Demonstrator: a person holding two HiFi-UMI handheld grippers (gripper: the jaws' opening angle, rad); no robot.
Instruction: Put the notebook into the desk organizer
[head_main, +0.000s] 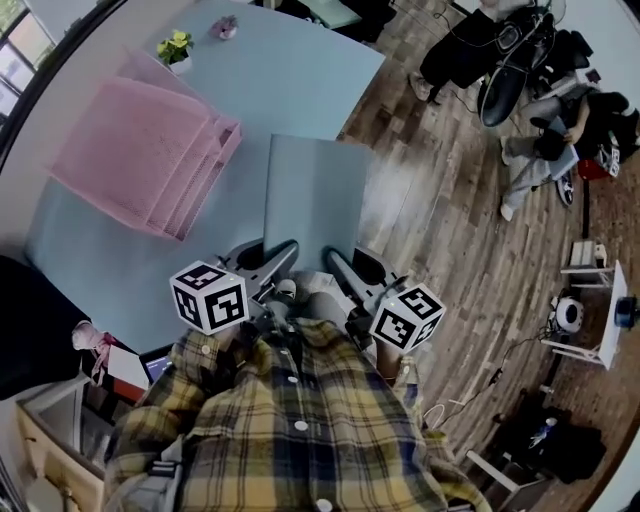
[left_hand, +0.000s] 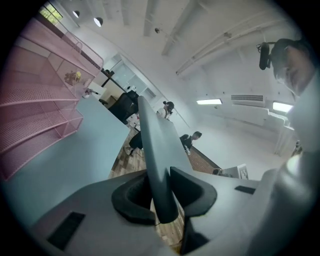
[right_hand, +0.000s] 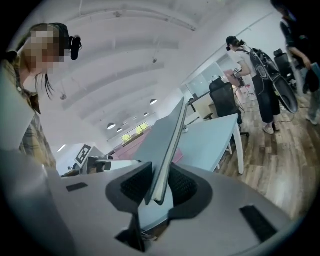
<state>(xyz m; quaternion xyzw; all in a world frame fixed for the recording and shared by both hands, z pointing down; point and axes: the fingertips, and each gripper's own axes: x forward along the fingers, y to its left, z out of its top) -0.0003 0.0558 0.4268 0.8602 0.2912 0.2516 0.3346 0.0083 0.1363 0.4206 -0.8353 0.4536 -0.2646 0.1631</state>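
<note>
I see a yellow-and-navy plaid shirt (head_main: 290, 420) with white buttons at lower centre. My grey left gripper (head_main: 289, 248) and right gripper (head_main: 333, 257) each carry a white cube (head_main: 210, 296) with black square markers.

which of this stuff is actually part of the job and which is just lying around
Part of the job:
- notebook, clamped by the left gripper and right gripper
- pink mesh desk organizer

Just lying about:
- potted plant with yellow flowers
- small pink object at the table's far end
- person across the room
</note>
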